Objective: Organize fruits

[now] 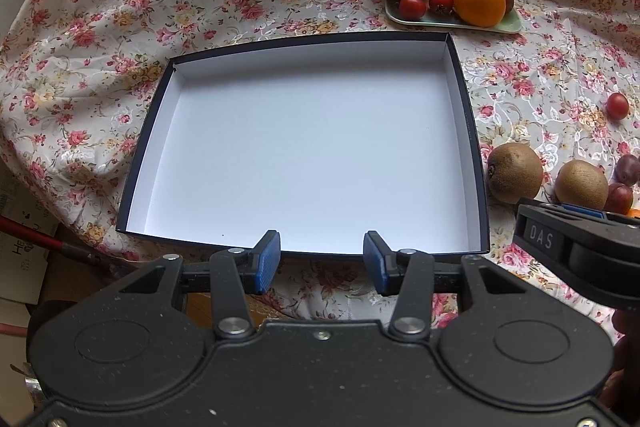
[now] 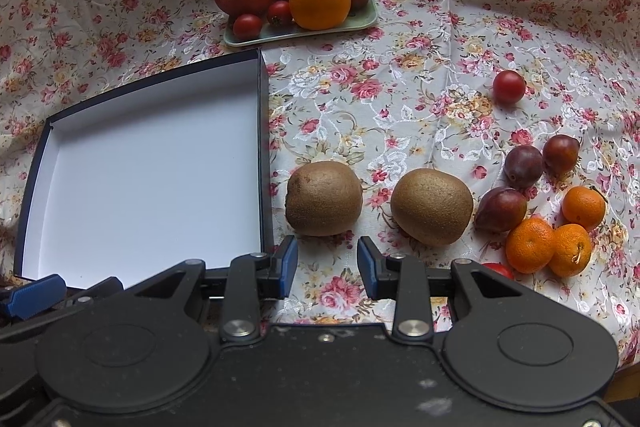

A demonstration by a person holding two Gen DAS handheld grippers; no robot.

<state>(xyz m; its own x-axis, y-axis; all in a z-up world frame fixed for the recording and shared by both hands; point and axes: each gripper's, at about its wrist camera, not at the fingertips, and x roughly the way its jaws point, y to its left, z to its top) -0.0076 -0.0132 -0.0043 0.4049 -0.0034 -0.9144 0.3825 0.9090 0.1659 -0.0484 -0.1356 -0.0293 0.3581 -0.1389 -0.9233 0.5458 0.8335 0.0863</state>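
Both your grippers, left [image 1: 321,258] & right [image 2: 327,262], hang w/ jaws apart, holding nothing; two kiwis [image 2: 324,198] lie on the cloth just right of the empty box [image 2: 262,155].

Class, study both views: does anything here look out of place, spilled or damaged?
Nothing looks damaged or spilled. Loose fruit lies on the tablecloth: one cherry tomato sits apart from the kiwis and mandarins, and the box is empty.
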